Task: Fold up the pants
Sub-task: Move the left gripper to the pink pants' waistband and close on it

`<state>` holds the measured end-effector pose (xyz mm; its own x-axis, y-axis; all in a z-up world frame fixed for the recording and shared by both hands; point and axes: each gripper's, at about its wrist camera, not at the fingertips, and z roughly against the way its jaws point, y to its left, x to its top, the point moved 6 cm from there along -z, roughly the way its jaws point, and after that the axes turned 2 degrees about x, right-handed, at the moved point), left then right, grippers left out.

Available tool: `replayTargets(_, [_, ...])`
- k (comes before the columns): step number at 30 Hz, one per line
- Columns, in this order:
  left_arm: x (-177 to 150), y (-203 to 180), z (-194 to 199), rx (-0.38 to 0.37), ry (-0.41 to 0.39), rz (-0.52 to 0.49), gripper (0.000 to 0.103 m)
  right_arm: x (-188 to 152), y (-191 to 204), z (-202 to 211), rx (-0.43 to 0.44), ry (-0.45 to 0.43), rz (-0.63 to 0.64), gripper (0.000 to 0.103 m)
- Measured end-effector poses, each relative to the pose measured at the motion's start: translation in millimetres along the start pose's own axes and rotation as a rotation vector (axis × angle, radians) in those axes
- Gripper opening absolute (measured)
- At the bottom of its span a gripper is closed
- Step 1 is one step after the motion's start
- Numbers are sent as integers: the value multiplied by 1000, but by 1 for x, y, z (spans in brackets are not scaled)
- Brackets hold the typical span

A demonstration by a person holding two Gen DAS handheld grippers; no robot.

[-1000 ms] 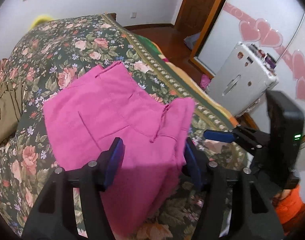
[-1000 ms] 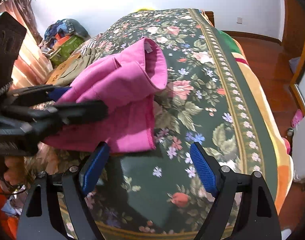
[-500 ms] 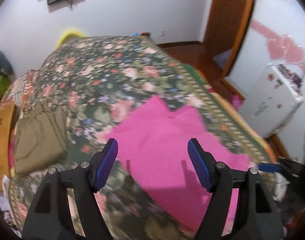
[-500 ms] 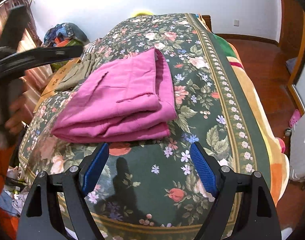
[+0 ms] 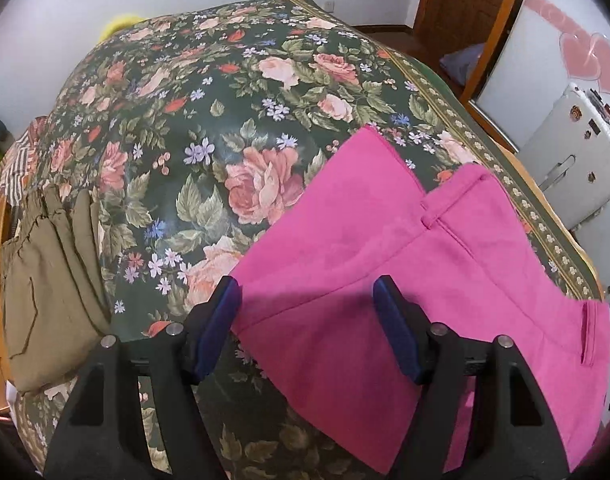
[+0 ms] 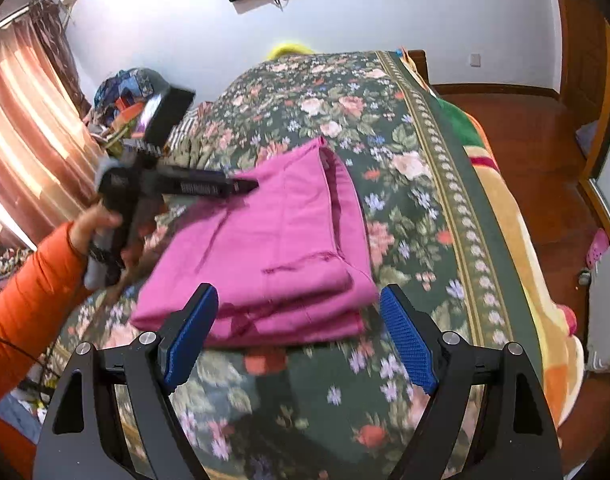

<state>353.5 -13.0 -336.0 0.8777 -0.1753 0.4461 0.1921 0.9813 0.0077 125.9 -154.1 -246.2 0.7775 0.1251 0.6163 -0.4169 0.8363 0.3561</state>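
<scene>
The pink pants (image 6: 273, 248) lie folded in a flat stack on the floral bedspread (image 6: 405, 184). In the left wrist view the pants (image 5: 405, 264) fill the lower right. My left gripper (image 5: 307, 320) is open and empty, hovering over the pants' near-left edge; it also shows from the side in the right wrist view (image 6: 241, 186), over the stack's far-left part. My right gripper (image 6: 297, 336) is open and empty, just in front of the stack's near edge.
Olive-brown pants (image 5: 45, 280) lie at the bed's left side. A white cabinet (image 5: 577, 160) stands right of the bed. Clutter (image 6: 125, 96) and curtains (image 6: 25, 140) are beyond the left side. The wooden floor (image 6: 545, 140) and a door are to the right.
The pants were let go and now lie folded flat on the bed. My left gripper lifted off, swung left and came back over the stack. My right gripper rose a little.
</scene>
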Motion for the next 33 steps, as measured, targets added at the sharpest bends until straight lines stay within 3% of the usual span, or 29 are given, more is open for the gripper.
replayTargets(10, [-29,29,20,11,-25,37,70,0,-2,-58,-3,96,47,81])
replayTargets(21, [-103,53,69,26,-34,167,71,8,5,-66,-6,147,131,82])
replayTargets(33, [-180,38,127,-3,-45,231,67,-7,24,-56,8,175,184,82])
